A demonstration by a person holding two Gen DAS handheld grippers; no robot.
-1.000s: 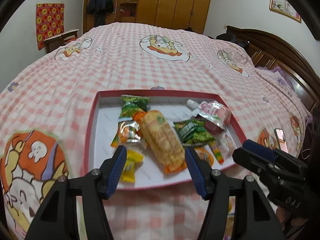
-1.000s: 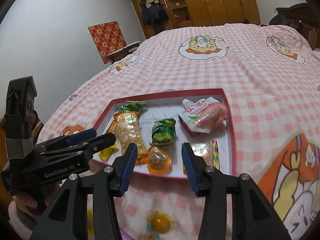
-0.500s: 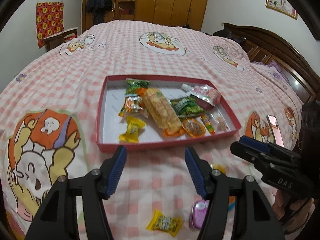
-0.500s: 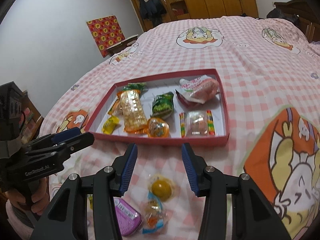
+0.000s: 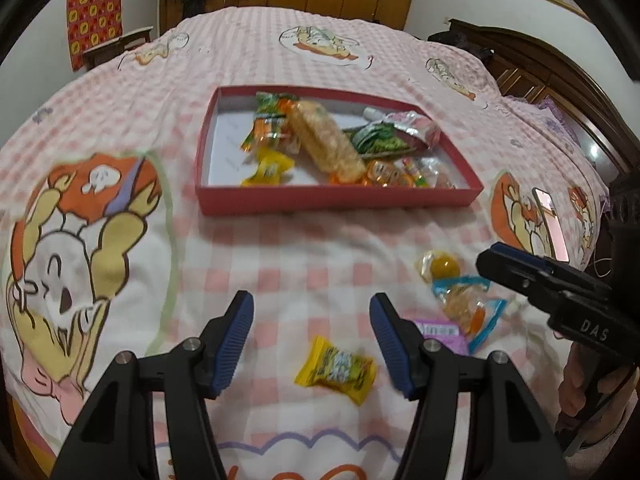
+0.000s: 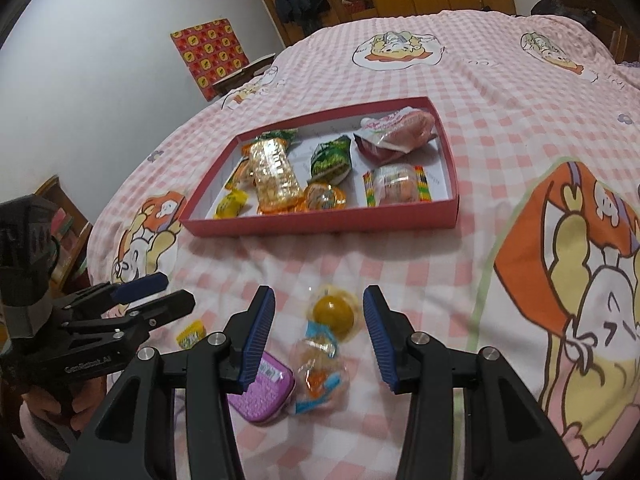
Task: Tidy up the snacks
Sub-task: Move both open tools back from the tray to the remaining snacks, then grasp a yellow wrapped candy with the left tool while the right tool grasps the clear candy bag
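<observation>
Both tools, left [image 5: 311, 340] and right [image 6: 319, 334], spread empty over loose wrapped snacks, lining up pickups for red cardboard tray [image 6: 320, 222].

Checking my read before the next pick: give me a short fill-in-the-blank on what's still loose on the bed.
1. The red tray rests on the ____.
2. Between the open fingers of the right gripper lies a round ____ sweet.
3. The purple tin lies ____ the tray.
4. Ahead of the left gripper lies a ____ packet.

Missing: bed; yellow; outside; yellow
</observation>
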